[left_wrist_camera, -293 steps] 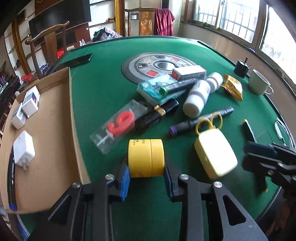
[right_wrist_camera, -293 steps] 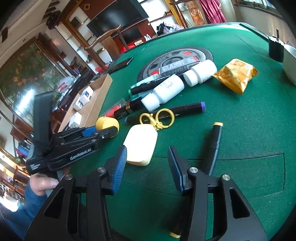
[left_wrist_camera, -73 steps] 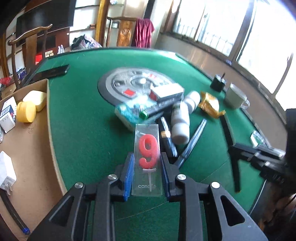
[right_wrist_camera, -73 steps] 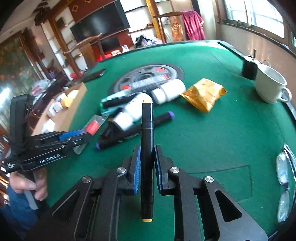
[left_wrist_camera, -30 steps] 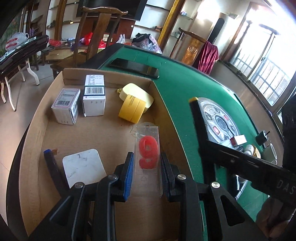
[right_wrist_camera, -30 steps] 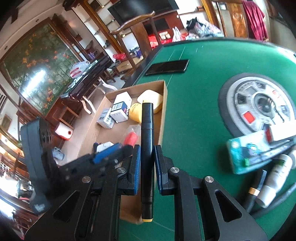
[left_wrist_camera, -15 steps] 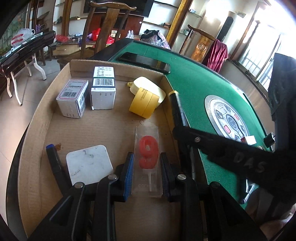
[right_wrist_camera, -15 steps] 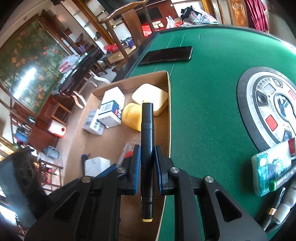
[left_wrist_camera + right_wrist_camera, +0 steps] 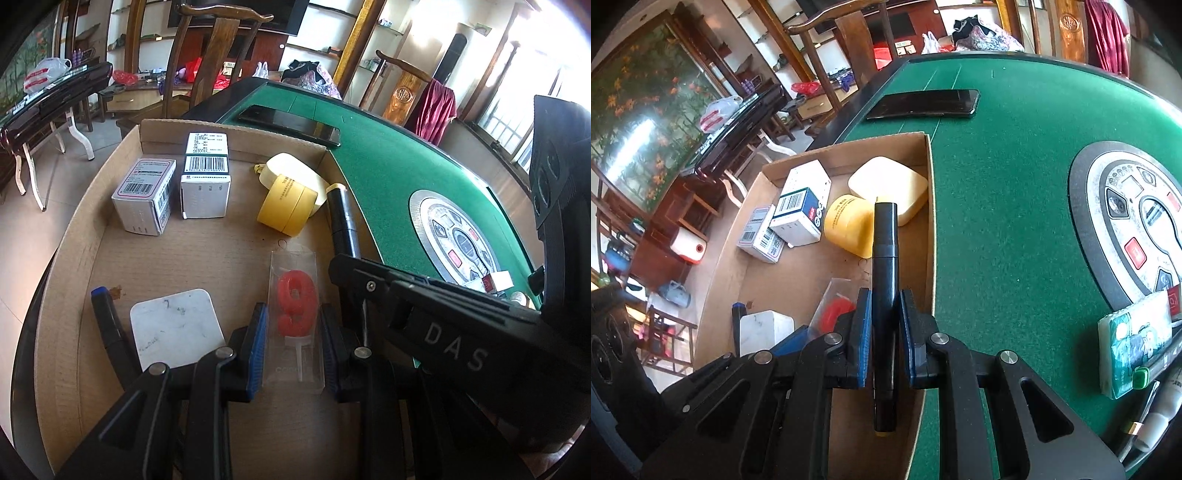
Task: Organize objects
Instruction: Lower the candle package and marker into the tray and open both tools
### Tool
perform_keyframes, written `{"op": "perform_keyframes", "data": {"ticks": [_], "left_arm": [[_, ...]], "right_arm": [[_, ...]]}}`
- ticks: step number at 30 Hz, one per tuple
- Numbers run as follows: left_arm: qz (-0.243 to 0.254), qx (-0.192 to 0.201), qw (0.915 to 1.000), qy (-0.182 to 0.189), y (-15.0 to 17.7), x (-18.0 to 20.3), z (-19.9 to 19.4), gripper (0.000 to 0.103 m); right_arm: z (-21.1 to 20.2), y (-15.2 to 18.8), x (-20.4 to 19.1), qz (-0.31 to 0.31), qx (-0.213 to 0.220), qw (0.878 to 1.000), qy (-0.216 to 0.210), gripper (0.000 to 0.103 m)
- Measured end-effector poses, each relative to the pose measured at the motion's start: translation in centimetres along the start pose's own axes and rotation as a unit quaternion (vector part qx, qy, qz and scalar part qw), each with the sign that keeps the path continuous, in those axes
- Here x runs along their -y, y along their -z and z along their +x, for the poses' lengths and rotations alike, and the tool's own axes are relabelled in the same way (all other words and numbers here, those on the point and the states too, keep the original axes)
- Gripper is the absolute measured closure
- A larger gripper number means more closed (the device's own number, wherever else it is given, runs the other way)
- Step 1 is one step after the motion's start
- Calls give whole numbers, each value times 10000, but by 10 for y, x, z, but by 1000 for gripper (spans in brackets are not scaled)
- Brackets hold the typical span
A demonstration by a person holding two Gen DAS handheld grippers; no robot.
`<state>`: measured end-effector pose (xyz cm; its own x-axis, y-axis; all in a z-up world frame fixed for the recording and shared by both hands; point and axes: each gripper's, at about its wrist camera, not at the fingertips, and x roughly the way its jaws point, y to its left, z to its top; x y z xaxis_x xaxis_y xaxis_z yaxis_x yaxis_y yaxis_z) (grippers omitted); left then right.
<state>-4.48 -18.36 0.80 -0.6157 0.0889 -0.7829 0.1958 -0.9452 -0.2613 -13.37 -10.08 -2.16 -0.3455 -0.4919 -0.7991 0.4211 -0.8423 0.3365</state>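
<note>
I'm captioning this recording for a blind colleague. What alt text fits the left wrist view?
The left gripper holds a clear packet with a red "9" candle over a cardboard box containing two small cartons, yellow containers and a white block. At right, the right gripper holds a black marker above the box's edge.

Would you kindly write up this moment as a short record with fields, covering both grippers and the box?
left gripper: shut on the number 9 candle pack, over the box floor
right gripper: shut on the black marker, over the box's right wall
cardboard box: holds two small cartons, yellow round tin, cream case, white adapter, blue-capped pen
green table: black phone beyond the box
</note>
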Motion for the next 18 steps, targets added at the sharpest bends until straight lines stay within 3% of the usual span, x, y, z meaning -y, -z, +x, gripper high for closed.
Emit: {"op": "perform_keyframes", "data": {"ticks": [8,18], "left_arm": [[-27,-8,10000,9,-2,0,0,75],[-127,-86,9996,218,-4,0,4,74]], "right_arm": [[5,4,0,55,-93,9999,-78,88],[-13,4,8,232,112,9992,-296,88]]}}
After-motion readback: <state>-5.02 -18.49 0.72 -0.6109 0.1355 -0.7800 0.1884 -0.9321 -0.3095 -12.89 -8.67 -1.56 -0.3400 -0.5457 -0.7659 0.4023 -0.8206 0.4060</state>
